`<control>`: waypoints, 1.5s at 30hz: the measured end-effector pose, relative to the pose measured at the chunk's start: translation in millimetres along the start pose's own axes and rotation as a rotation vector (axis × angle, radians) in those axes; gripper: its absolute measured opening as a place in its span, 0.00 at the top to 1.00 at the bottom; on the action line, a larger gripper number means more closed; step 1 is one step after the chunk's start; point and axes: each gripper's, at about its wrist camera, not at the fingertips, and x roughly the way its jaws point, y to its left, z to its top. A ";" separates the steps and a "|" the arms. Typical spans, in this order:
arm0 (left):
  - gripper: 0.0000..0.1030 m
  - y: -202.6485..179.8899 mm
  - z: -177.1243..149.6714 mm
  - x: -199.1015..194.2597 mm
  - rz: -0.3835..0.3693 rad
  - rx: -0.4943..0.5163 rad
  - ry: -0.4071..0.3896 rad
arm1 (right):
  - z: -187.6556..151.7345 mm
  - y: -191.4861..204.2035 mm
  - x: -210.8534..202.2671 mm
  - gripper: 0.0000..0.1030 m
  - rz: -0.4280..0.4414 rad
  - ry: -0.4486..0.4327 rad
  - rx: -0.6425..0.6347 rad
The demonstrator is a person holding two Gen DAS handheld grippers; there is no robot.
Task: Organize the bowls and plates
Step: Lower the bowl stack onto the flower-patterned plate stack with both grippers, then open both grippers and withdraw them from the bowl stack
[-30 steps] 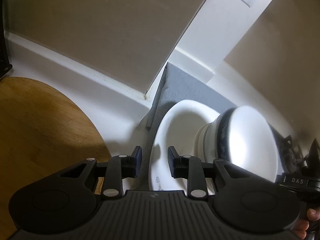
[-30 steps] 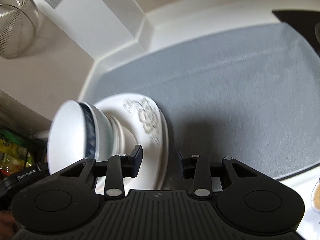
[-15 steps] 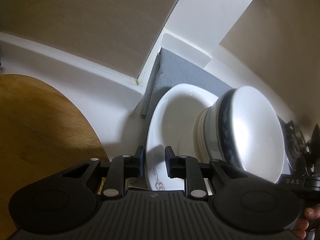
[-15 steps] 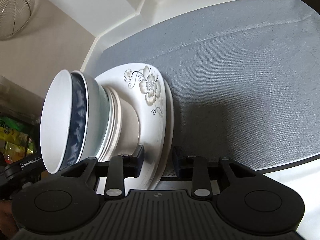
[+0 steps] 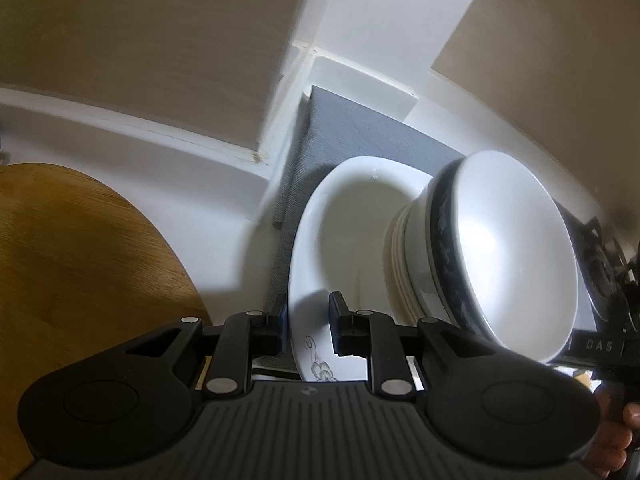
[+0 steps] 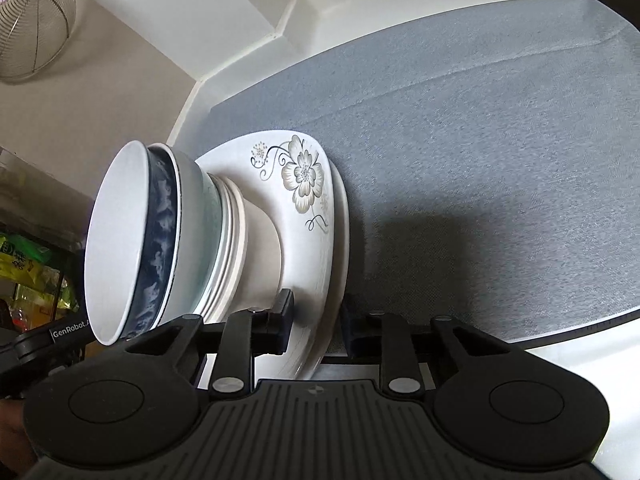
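Note:
A stack of square white plates (image 5: 344, 208) with a grey flower print (image 6: 304, 176) lies on a grey mat (image 6: 480, 120). Nested bowls stand on the plates, the top one white inside with a blue patterned band (image 6: 160, 240) (image 5: 504, 248). My left gripper (image 5: 308, 322) is shut on the plates' near rim, one finger on each face. From the opposite side, my right gripper (image 6: 316, 316) has the rim between its jaws, which are closing on it. Each view shows the other gripper beyond the bowls.
A round wooden board (image 5: 80, 260) lies left of the mat on the white counter. A wire basket (image 6: 32, 16) hangs on the wall at upper left. Cluttered shelves (image 6: 24, 260) show behind the bowls. White wall corners close off the back of the mat.
Both grippers have slid in over the plate rim and their jaws have narrowed onto it. The stack now fills more of each view.

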 end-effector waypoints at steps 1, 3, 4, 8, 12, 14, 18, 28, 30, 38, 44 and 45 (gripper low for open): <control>0.78 -3.0 -0.8 0.2 0.001 0.003 0.002 | 0.6 -2.7 -2.1 0.76 0.002 -0.003 0.003; 0.78 -14.0 -2.5 3.1 0.003 0.012 0.006 | 1.6 -7.2 -5.7 0.77 0.000 -0.010 0.007; 0.78 -19.5 -3.7 4.7 0.004 0.017 0.008 | 2.4 -10.6 -8.3 0.77 -0.002 -0.015 0.010; 0.78 -45.5 -5.1 14.3 0.002 0.037 0.019 | 5.0 -27.5 -19.8 0.77 -0.009 -0.037 0.033; 0.78 -77.3 -7.6 26.4 -0.008 0.066 0.030 | 9.0 -50.3 -33.5 0.78 -0.016 -0.063 0.059; 0.78 -93.5 -8.3 32.3 -0.013 0.076 0.034 | 12.4 -62.6 -41.0 0.78 -0.024 -0.073 0.065; 0.78 -127.5 -9.3 45.4 -0.024 0.089 0.041 | 21.2 -88.0 -57.1 0.78 -0.043 -0.087 0.080; 0.75 -195.8 -20.4 70.2 -0.023 0.097 0.029 | 43.4 -152.9 -94.3 0.77 -0.091 -0.116 0.090; 0.60 -203.8 -22.6 68.6 0.021 0.097 0.015 | 46.0 -157.3 -95.6 0.76 -0.080 -0.100 0.079; 0.22 -214.5 -53.7 20.0 0.172 0.117 -0.081 | 42.2 -148.2 -110.7 0.50 -0.204 -0.141 -0.089; 0.17 -226.0 -83.4 -11.9 0.223 0.097 -0.115 | 36.5 -143.4 -129.8 0.46 -0.248 -0.206 -0.144; 0.17 -227.7 -86.2 -14.5 0.226 0.091 -0.114 | 34.5 -142.1 -132.1 0.46 -0.261 -0.223 -0.157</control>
